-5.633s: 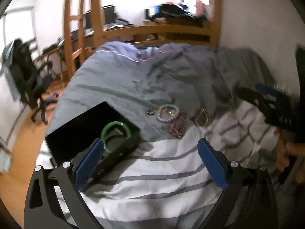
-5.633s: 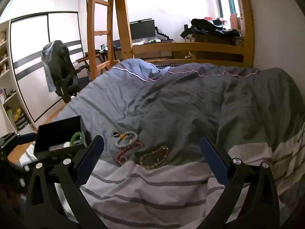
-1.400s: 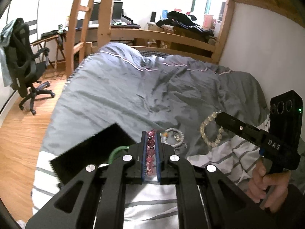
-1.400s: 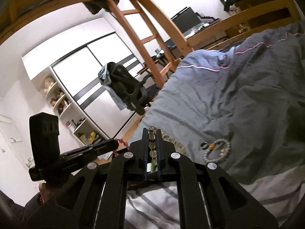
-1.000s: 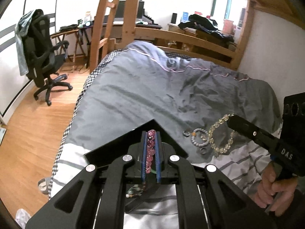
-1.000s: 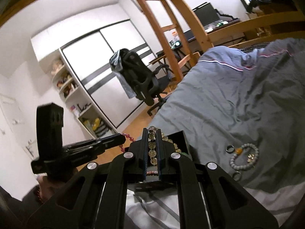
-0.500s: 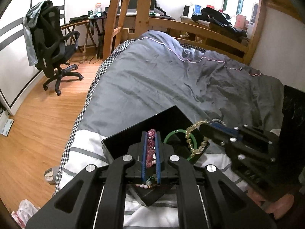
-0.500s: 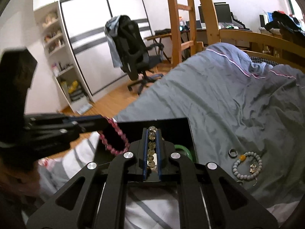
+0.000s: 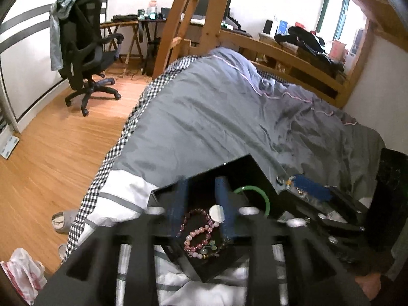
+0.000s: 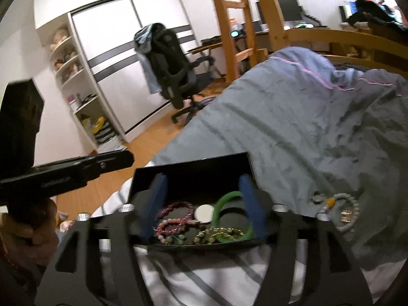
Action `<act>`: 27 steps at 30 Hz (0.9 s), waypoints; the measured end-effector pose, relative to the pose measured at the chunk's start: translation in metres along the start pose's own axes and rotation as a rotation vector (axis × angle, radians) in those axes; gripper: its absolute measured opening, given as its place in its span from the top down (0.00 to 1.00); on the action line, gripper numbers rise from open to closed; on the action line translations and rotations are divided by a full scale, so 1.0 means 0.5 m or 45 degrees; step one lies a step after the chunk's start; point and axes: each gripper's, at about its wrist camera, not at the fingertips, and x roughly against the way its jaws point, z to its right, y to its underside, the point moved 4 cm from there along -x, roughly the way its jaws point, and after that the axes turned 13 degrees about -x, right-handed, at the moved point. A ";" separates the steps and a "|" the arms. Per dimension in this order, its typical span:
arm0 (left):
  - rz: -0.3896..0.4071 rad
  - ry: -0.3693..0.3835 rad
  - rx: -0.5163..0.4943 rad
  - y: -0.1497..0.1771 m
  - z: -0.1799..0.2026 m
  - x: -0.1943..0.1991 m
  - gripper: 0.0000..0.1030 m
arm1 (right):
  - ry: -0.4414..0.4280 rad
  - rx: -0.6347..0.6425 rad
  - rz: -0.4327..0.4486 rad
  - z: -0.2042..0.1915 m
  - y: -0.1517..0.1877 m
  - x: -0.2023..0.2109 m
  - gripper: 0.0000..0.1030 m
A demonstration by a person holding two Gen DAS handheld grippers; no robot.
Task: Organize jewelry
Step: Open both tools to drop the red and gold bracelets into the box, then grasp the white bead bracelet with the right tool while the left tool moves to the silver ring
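A black box (image 9: 229, 169) (image 10: 191, 170) lies on the striped end of the bed. Inside it are a pink bead bracelet (image 9: 197, 229) (image 10: 173, 215), a white disc (image 9: 216, 213) (image 10: 203, 213), a green bangle (image 9: 257, 195) (image 10: 229, 210) and a yellowish bead bracelet (image 10: 216, 234). My left gripper (image 9: 201, 181) hangs over the box, its jaws opening, the pink bracelet loose below them. My right gripper (image 10: 201, 181) hovers there too, jaws opening wide with nothing pressed between them. A white bead bracelet (image 10: 343, 211) and a ring (image 10: 316, 197) rest on the grey duvet to the right of the box.
The bed's edge drops to a wooden floor (image 9: 51, 153) on the left, with a slipper (image 9: 61, 220) and a plastic bag (image 9: 23, 272) there. A black office chair (image 9: 81, 48) (image 10: 176, 68) and a wooden ladder (image 9: 186, 23) stand beyond. Grey duvet (image 9: 216, 117) spreads behind the box.
Both grippers were shut on bracelets, left on the pink one and right on the yellowish one. Both now have their jaws apart and the bracelets lie in the box.
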 end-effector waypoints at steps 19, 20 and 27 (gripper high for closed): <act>0.127 0.099 -0.237 -0.040 0.228 -0.032 0.06 | 0.564 -0.031 0.183 0.215 -0.044 0.254 0.04; 0.121 0.131 -0.247 -0.038 0.247 -0.044 0.06 | 0.581 -0.032 0.180 0.227 -0.041 0.254 0.04; -0.002 0.277 -0.493 0.033 0.390 -0.126 0.10 | 0.552 -0.027 0.160 0.270 -0.044 0.227 0.04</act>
